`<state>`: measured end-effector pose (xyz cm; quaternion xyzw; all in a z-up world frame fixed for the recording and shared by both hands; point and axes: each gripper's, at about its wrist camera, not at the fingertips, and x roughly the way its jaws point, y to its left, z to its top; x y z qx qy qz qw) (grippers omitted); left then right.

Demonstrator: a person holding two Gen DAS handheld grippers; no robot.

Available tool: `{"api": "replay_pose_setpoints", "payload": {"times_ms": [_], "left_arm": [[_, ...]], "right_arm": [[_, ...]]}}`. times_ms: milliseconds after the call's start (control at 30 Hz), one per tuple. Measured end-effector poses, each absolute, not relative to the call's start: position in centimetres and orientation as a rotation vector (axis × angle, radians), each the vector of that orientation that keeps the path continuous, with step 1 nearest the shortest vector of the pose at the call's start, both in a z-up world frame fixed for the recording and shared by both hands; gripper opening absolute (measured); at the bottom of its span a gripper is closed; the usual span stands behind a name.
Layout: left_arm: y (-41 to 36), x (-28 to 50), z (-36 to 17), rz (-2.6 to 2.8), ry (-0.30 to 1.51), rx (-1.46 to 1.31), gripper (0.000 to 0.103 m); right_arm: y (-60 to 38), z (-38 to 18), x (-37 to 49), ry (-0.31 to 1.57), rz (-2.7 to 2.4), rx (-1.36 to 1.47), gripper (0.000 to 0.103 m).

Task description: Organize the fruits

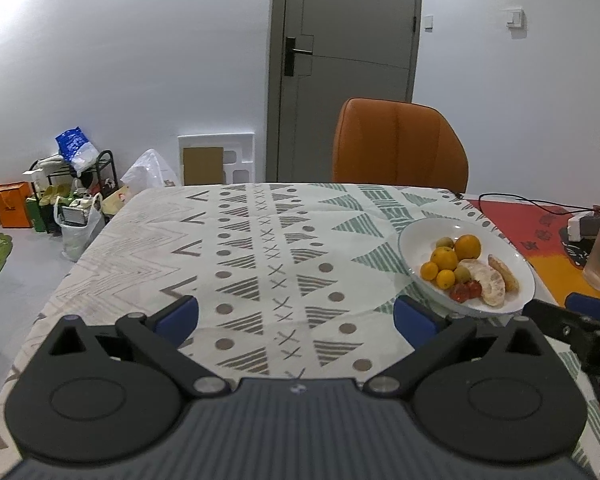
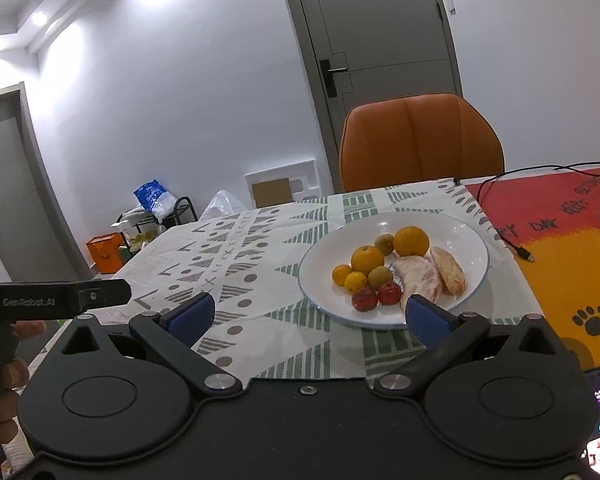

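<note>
- Right gripper (image 2: pixel 310 314) hangs low over the near edge of the table, its blue pads spread wide with nothing between them; the right pad sits just in front of the plate's near rim in its own view.
- Left gripper (image 1: pixel 296 316) is spread just as wide and also holds nothing; only bare patterned tablecloth (image 1: pixel 260 248) lies ahead of it.
- Fruit all lies together on the white plate (image 2: pixel 468 240), none on the cloth around it. That fits a tidying job that is done, or one where the fruit is yet to be sorted off the plate; the pictures do not settle which.
- Nearest on the plate are two small red fruits (image 2: pixel 376 296), touching each other at the near rim.
- Just behind them sit a brownish-green fruit (image 2: pixel 380 277) and two small yellow-orange ones (image 2: pixel 348 278), then a larger orange (image 2: pixel 367 260).
- To the right lie two peeled citrus wedges (image 2: pixel 432 276), their long axes running from near-left to far-right, slanted away from the right gripper.
- Farthest are another brownish-green fruit (image 2: pixel 384 243) and the biggest orange (image 2: pixel 411 241).
- The plate lies straight ahead and slightly right of the right gripper, but well off to the right of the left one, so I judge the right hand the nearer for any reach to the fruit.
- Beyond the table stands an orange chair (image 2: pixel 420 144) before a grey door (image 2: pixel 380 20).
</note>
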<state>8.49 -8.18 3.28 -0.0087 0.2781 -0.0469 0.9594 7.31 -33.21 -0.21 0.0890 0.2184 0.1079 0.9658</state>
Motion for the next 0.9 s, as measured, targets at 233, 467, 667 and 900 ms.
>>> {"api": "replay_pose_setpoints", "payload": {"times_ms": [233, 467, 667, 900], "left_arm": [[-6.9, 7.3, 3.2, -0.072, 0.570, -0.014, 0.103], [-6.0, 6.3, 2.9, -0.067, 0.583, -0.003, 0.103], [-5.5, 5.9, 2.0, -0.071, 0.606, 0.000, 0.103], [-4.7, 5.6, 1.4, -0.062, 0.621, -0.008, 0.103]], "right_arm": [[-33.0, 0.0, 6.6, 0.448, 0.207, 0.184, 0.103], [-32.2, -0.2, 6.0, 0.466, 0.205, 0.169, 0.103], [-31.5, -0.8, 5.4, 0.487, 0.213, 0.145, 0.103], [-30.5, -1.1, 5.1, 0.502, 0.227, 0.136, 0.103]]}}
